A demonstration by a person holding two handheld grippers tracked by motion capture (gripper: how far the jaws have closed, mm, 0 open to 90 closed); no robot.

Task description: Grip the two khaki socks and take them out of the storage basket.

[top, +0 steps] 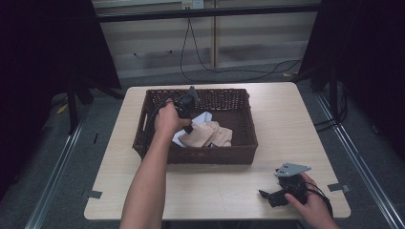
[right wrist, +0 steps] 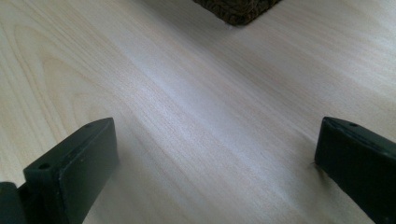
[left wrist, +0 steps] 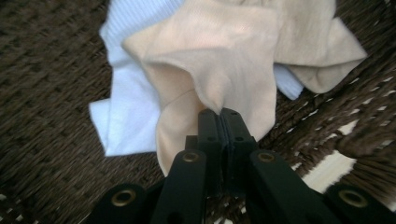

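Pinching beige cloth [left wrist: 219,60] inside basket [left wrist: 46,70]

Dark brown woven wicker basket [top: 239,155] sits mid light wooden table [top: 215,191]. Inside: crumpled beige cloth [top: 207,134] atop pale blue ribbed cloth [left wrist: 126,116], w/ left gripper [top: 189,129] on it. Right gripper [top: 267,194] at table's near-right corner.
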